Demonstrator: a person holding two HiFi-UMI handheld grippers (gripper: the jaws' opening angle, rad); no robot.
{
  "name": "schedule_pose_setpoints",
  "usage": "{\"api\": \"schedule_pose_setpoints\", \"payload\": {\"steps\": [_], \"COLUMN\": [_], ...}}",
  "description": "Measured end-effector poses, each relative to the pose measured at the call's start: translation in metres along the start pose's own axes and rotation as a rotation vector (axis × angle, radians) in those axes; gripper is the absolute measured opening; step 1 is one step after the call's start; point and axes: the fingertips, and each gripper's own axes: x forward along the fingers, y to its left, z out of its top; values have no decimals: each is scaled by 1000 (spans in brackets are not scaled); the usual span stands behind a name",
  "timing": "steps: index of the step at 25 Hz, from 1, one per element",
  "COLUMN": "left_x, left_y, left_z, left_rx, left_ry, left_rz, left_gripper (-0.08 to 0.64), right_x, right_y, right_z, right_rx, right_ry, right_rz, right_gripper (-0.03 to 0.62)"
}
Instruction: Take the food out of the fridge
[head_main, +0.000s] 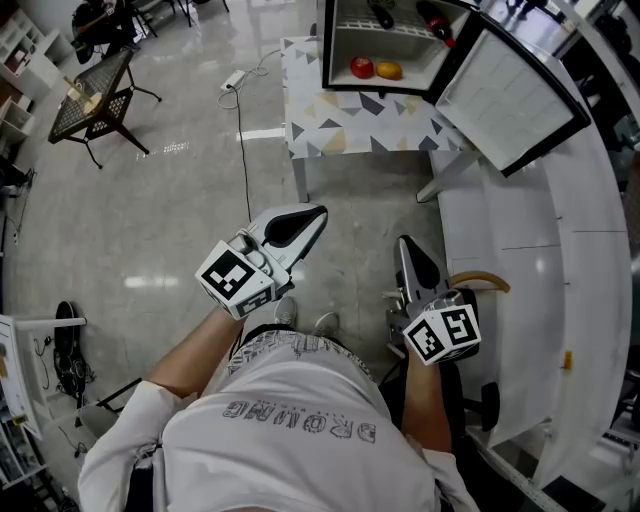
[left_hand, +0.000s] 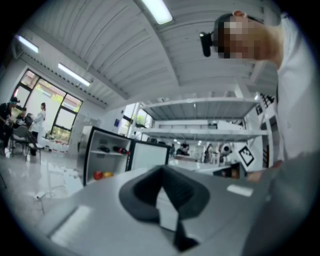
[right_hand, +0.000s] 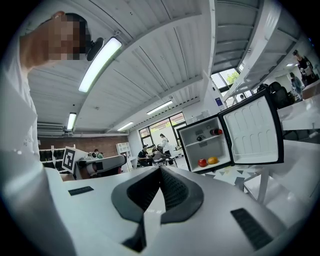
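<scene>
A small black fridge (head_main: 400, 50) stands open on a patterned table, its door (head_main: 510, 95) swung to the right. On its lower shelf lie a red fruit (head_main: 362, 67) and an orange fruit (head_main: 389, 70); dark bottles (head_main: 436, 22) lie on the shelf above. My left gripper (head_main: 320, 212) and right gripper (head_main: 403, 242) are held level in front of my body, well short of the fridge, both shut and empty. The right gripper view shows the red fruit (right_hand: 202, 162) and orange fruit (right_hand: 213, 160) beyond the closed jaws; the left gripper view shows them (left_hand: 98, 175) at its left.
The patterned table (head_main: 350, 125) carries the fridge. A white curved counter (head_main: 560, 250) runs down the right side. A black mesh table (head_main: 90, 95) stands far left, and a cable with a power strip (head_main: 235, 80) lies on the floor. People sit in the background.
</scene>
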Motion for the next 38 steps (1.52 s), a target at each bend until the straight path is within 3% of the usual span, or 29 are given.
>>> {"api": "schedule_pose_setpoints", "payload": {"steps": [21, 38], "left_x": [52, 90], "left_y": [-31, 32], "left_z": [-11, -24], "left_rx": [5, -3], "left_ry": [-2, 3], "left_rz": [19, 17], "left_gripper": [8, 8], "right_x": [-27, 32], "right_y": [-53, -95], "right_z": [8, 9], "right_rx": [11, 27], "right_ry": [-6, 3], "right_rz": [36, 20], "right_gripper": [0, 0]}}
